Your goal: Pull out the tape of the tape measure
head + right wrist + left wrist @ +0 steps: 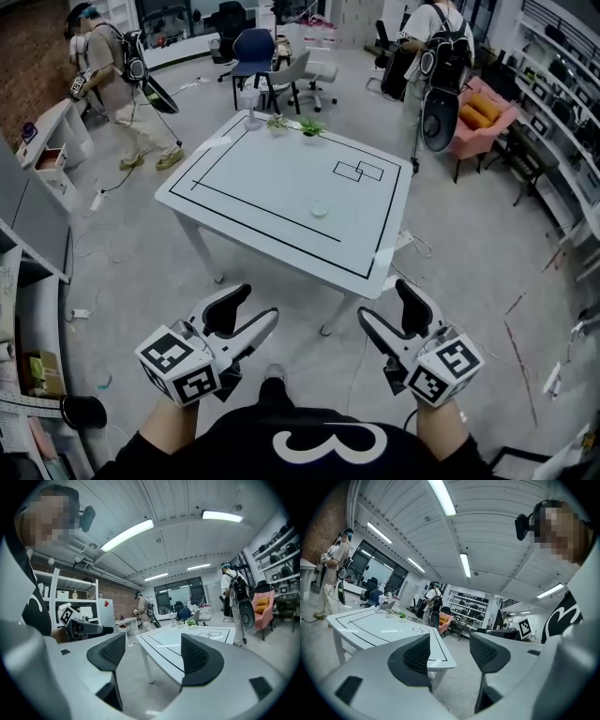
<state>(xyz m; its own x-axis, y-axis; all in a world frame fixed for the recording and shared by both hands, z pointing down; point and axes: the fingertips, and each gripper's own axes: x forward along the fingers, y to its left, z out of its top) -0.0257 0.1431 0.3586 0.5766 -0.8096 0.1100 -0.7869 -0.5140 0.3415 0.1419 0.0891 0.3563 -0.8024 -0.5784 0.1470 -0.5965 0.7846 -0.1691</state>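
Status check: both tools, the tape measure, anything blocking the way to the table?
Left tool open, empty. Right tool open, empty. Small round item on table, likely the tape measure, untouched. Only bare floor between tools and table.

A small pale round thing (320,210) at mid-frame on the bench (244,178) is too small to name in the head view. The top edge cuts off the head of the person (441,52) at upper right, and the bottom edge cuts off the wearer's dark shirt (309,442). In the left gripper view, the left tongs (449,654) cover part of the bench's near edge.
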